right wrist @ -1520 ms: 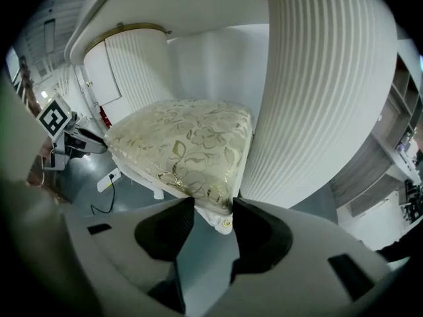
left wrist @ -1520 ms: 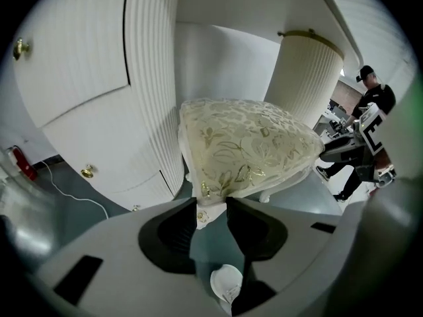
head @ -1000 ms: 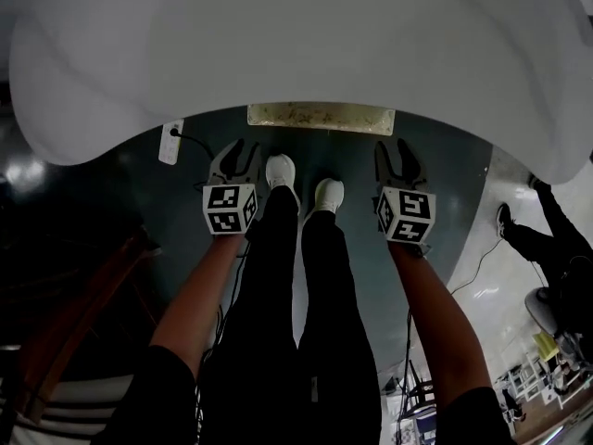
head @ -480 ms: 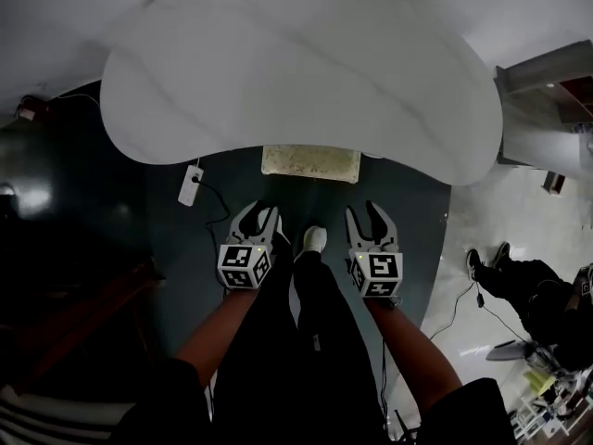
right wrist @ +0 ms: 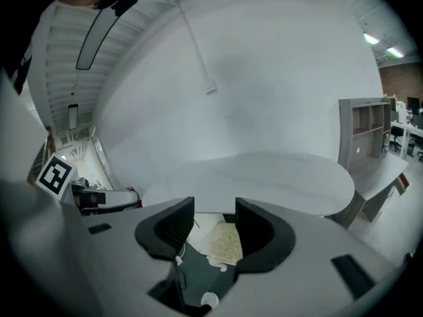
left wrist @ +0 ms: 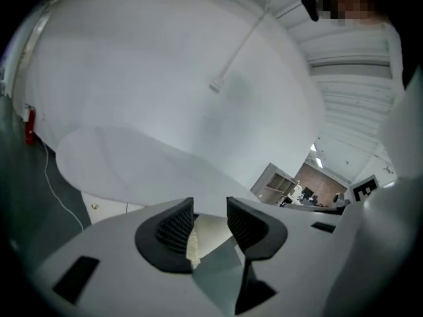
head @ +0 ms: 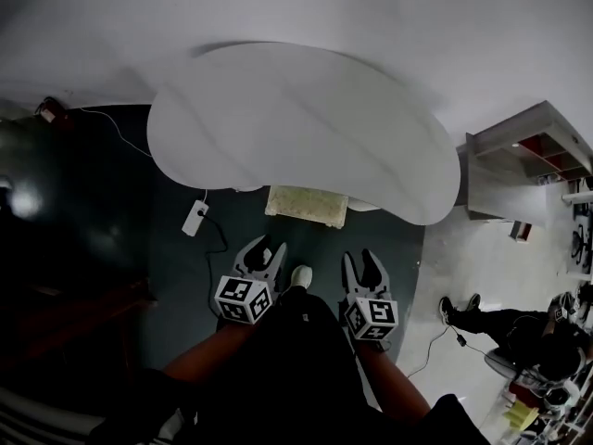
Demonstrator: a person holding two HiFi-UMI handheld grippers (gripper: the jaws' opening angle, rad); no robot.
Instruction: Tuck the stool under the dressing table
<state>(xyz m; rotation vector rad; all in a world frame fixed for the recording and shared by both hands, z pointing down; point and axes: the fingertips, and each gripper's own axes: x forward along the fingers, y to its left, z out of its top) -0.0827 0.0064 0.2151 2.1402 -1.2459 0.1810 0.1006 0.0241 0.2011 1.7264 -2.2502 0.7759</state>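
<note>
Head view: the stool (head: pixel 308 204) sits half under the tabletop (head: pixel 296 128). The left gripper (head: pixel 265 249) and right gripper (head: pixel 360 260) hover short of it, fingers part-open and empty. Likely one last push remains.

The pale beige cushioned stool (head: pixel 307 205) shows only in part: its far side lies hidden beneath the white kidney-shaped surface (head: pixel 296 128). The grey open shelf unit (head: pixel 486 179) is cut off at the right edge.
</note>
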